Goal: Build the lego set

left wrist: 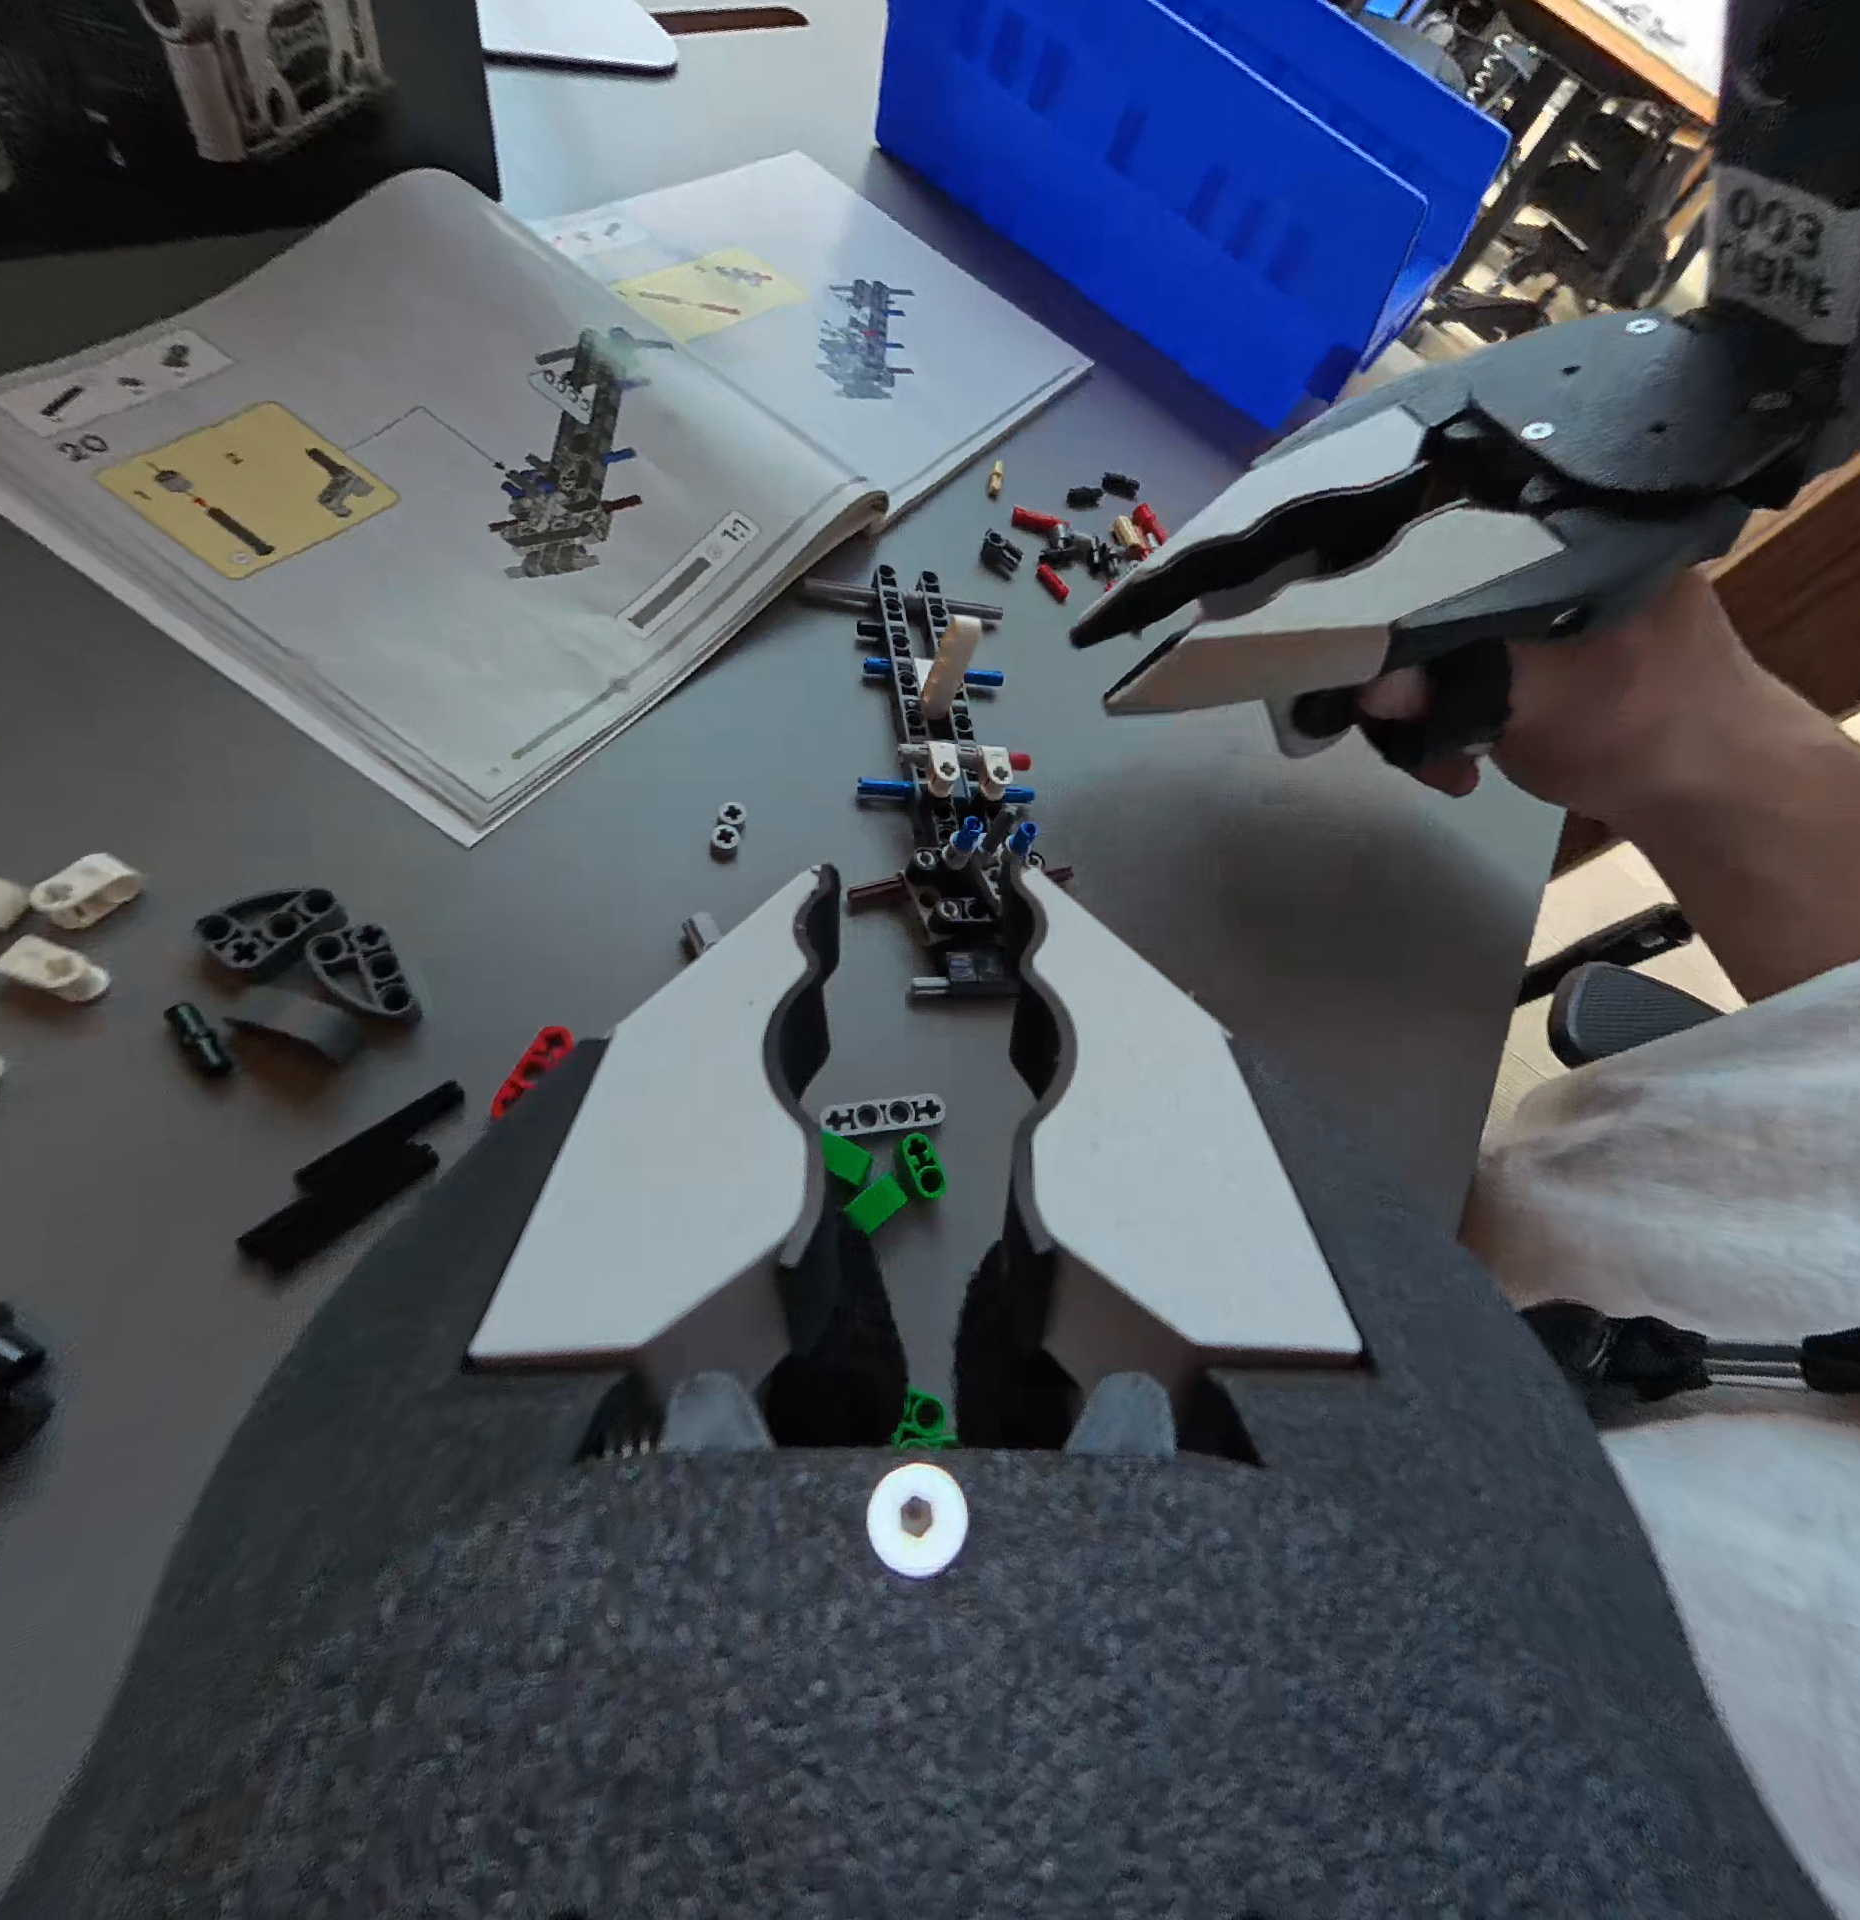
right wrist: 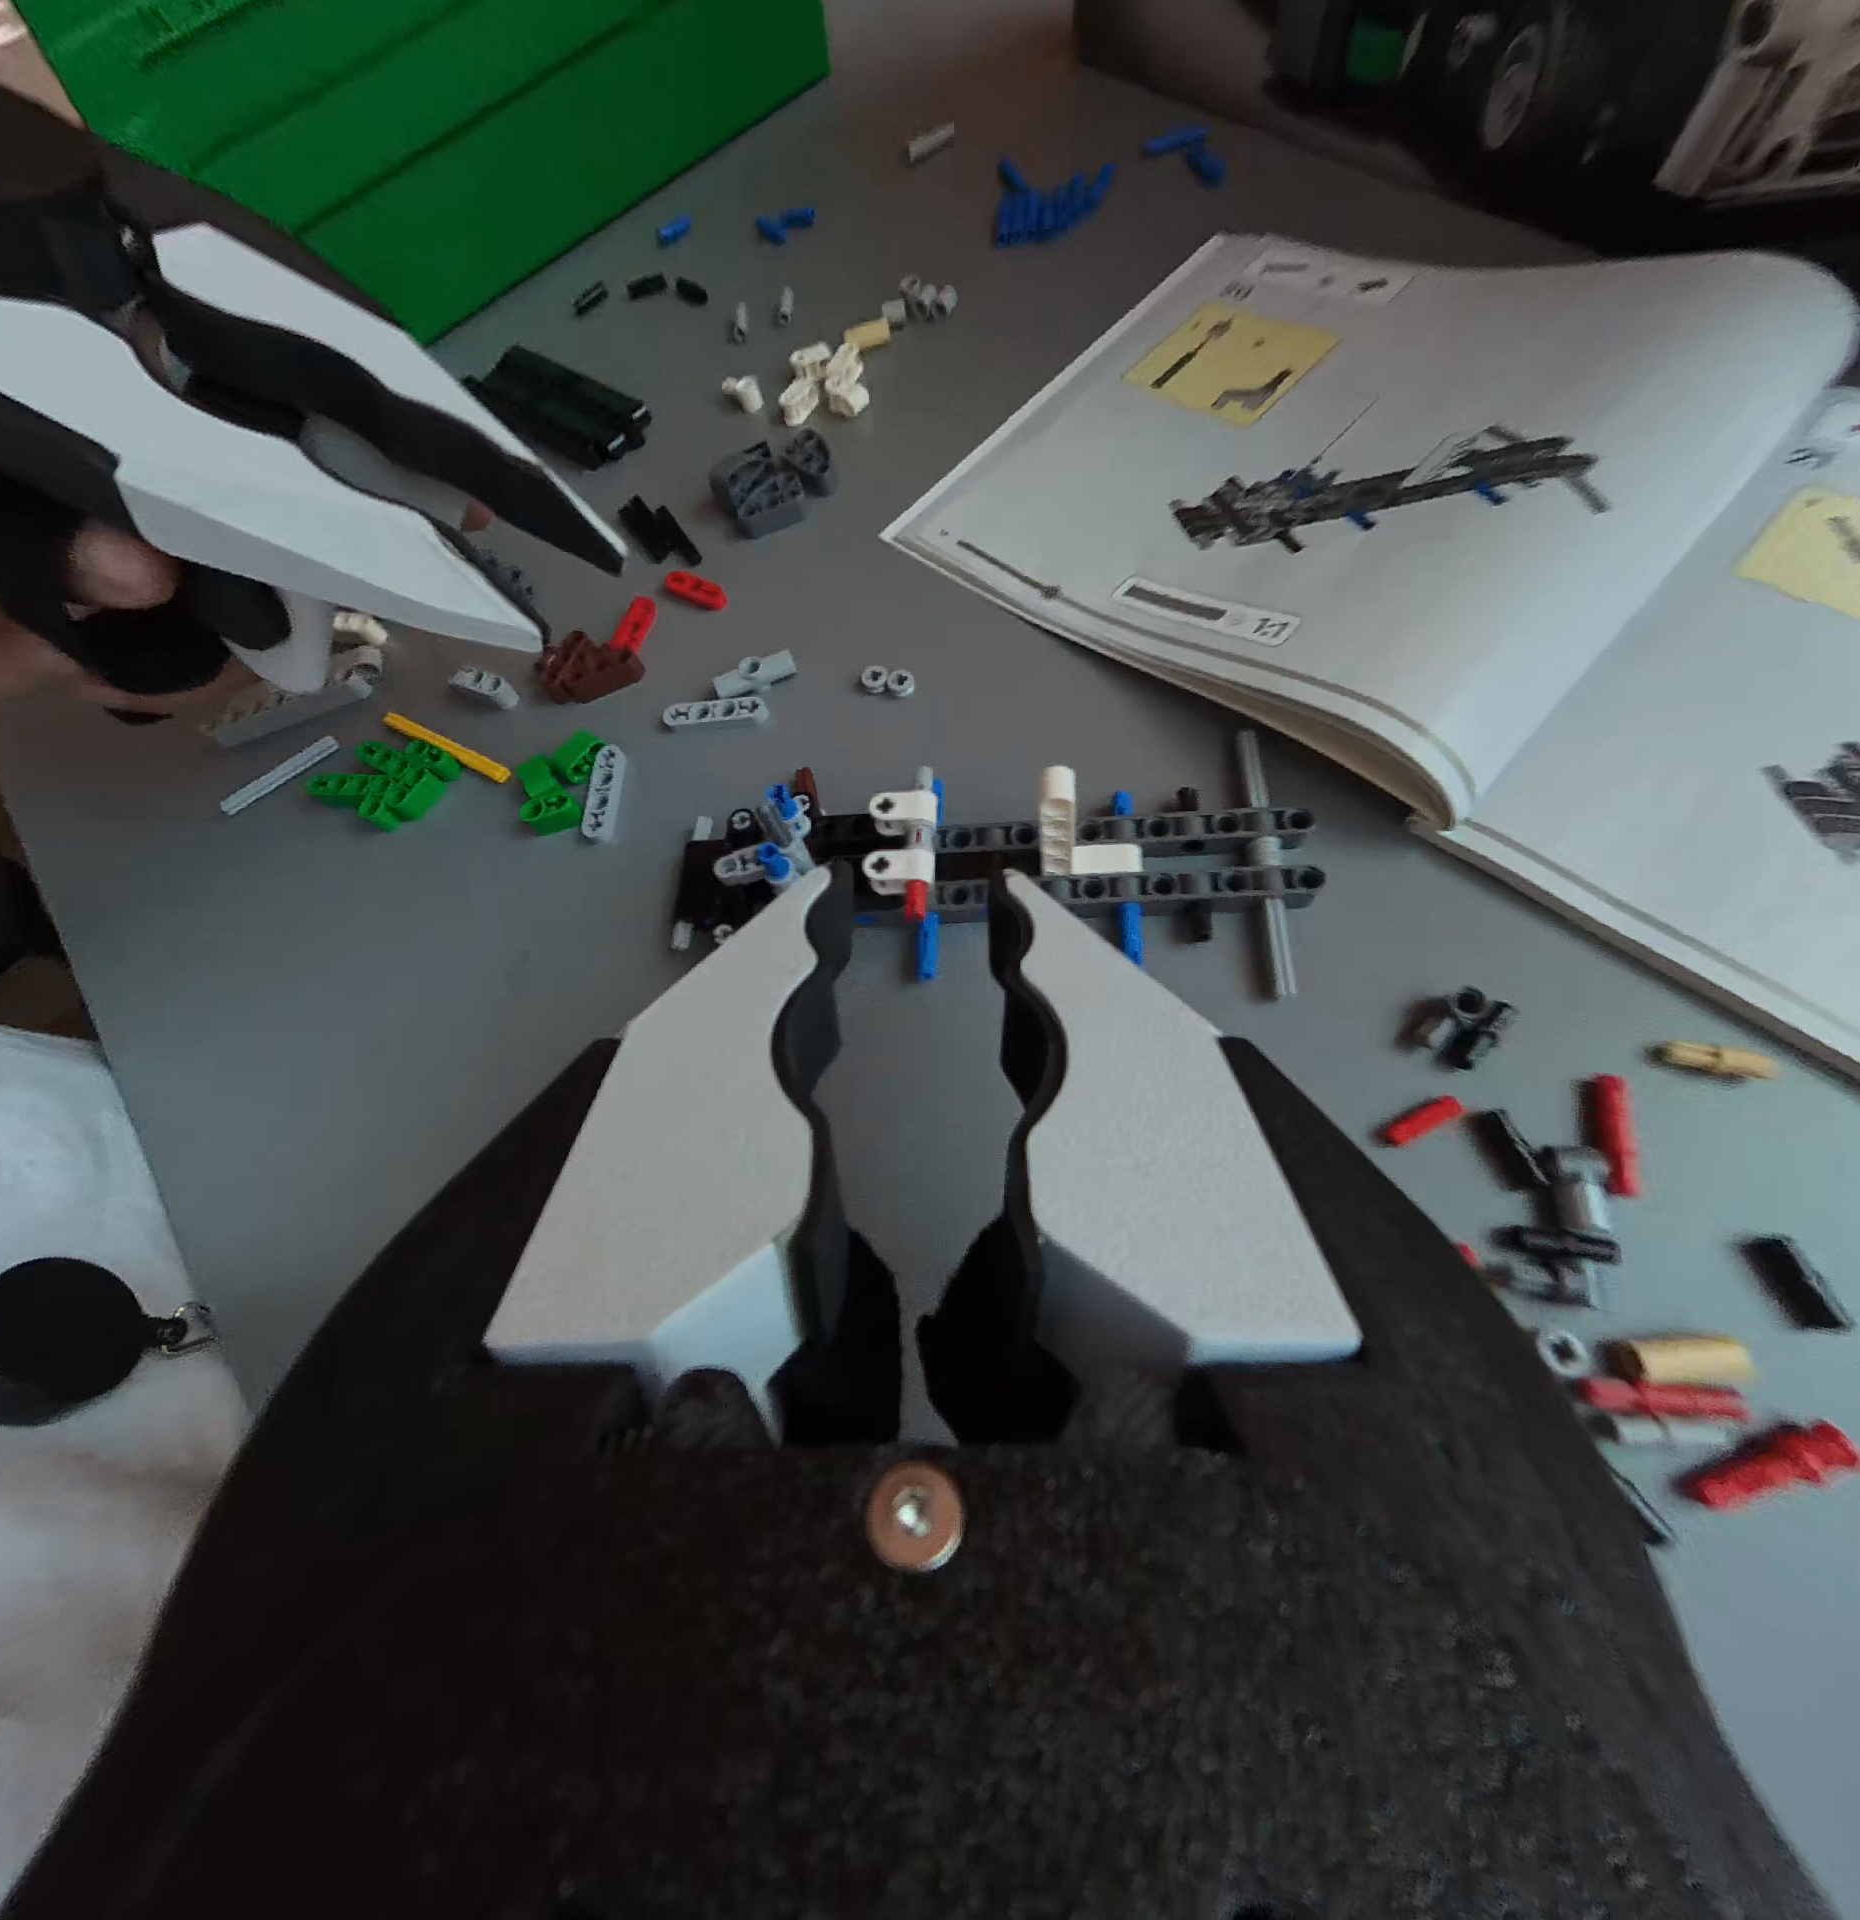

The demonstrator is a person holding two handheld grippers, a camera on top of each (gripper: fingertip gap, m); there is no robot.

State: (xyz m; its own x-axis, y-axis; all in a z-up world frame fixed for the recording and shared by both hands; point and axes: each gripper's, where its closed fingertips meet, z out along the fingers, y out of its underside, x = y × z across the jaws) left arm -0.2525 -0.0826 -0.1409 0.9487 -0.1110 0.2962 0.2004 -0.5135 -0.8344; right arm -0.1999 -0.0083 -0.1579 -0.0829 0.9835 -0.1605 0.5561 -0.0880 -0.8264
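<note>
Grippers both spread wide, nothing pinched: left gripper [left wrist: 924, 883] hovers over the near end of the long Technic chassis [left wrist: 941, 769], right gripper [right wrist: 918, 883] over its middle. Loose green beams [left wrist: 879, 1169] lie just behind that chassis. Risk, I'd say: a careless descent knocks the protruding blue pins [right wrist: 926, 940] or skids the frame.

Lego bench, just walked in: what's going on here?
A person is building a Lego set with a handheld gripper in each hand. The half-built frame lies on the grey table beside the open instruction booklet, loose pieces scattered around it. Both grippers are open and empty: the left gripper hovers at one end of the frame, the right gripper at its middle.
</note>
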